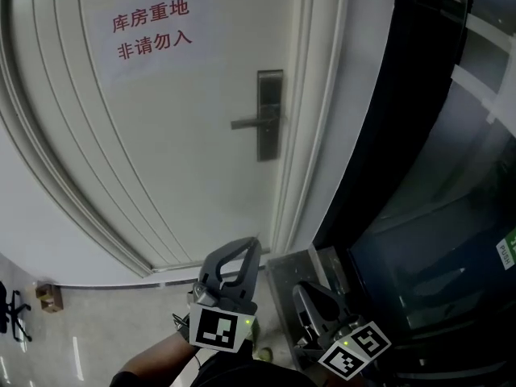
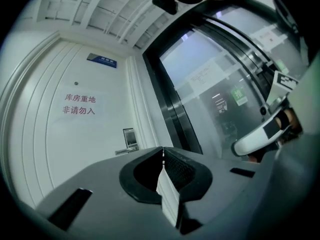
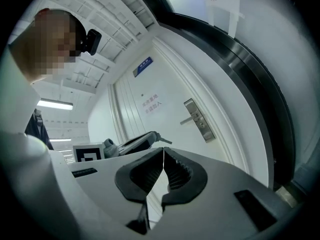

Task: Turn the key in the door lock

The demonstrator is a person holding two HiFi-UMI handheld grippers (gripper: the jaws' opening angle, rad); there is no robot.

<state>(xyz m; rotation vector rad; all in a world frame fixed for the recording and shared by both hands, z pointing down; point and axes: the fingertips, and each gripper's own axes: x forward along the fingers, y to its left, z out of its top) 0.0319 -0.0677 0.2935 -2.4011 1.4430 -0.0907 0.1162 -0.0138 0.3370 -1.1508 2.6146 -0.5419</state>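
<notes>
Pale glossy floor point(image 1: 97, 333) well left of the left tool point(image 1: 251, 244), bearing a small brown box point(image 1: 48, 297) near a black frame point(image 1: 12, 317).

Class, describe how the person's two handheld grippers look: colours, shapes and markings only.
Both the left gripper and the right gripper have grey bodies tapering to two jaws lined with black ribbed pads. Each carries a white cube printed with black square markers and showing a small green light.

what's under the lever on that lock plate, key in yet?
Under the lever, only the lower part of the lock plate shows, and no key sticks out of it. A keyhole is too small to make out.
</notes>
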